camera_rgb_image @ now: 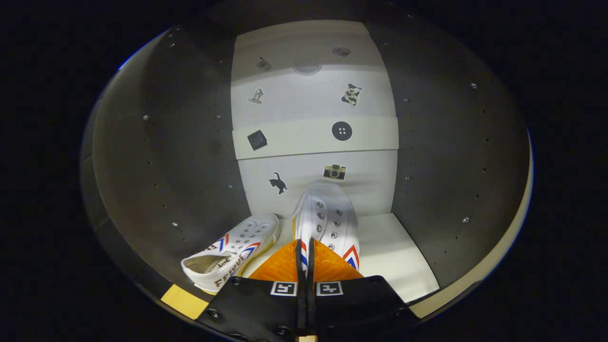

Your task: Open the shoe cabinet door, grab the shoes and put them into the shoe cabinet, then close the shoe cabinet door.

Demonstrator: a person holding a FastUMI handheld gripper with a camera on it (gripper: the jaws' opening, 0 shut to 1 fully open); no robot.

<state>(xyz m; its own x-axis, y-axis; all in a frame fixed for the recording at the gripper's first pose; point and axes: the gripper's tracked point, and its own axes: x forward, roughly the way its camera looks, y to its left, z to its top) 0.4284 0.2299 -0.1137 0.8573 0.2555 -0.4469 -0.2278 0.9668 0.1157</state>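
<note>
The gripper (304,256) points into the open cabinet (161,156), its fingers drawn nearly together with only a thin slit between them. They pinch the near end of a white shoe (327,216), which stretches straight ahead from the fingertips, toe toward the back wall (313,95). Its toe stops close to that wall, just under a camera sticker (335,172).

A second white shoe (235,249) lies to the left of the fingers on the cabinet floor (399,251), angled, with its opening nearest the front edge and its toe pointing inward toward the held shoe. The two shoes sit near each other at the toes but a small gap shows between them.

To the right of the fingers the floor is bare out to the dark right side wall (451,156), leaving the widest free room there. On the left, the second shoe lies close to the dark left wall.

A shelf edge (316,137) crosses the back wall above the shoes, with open height between it and the held shoe.
</note>
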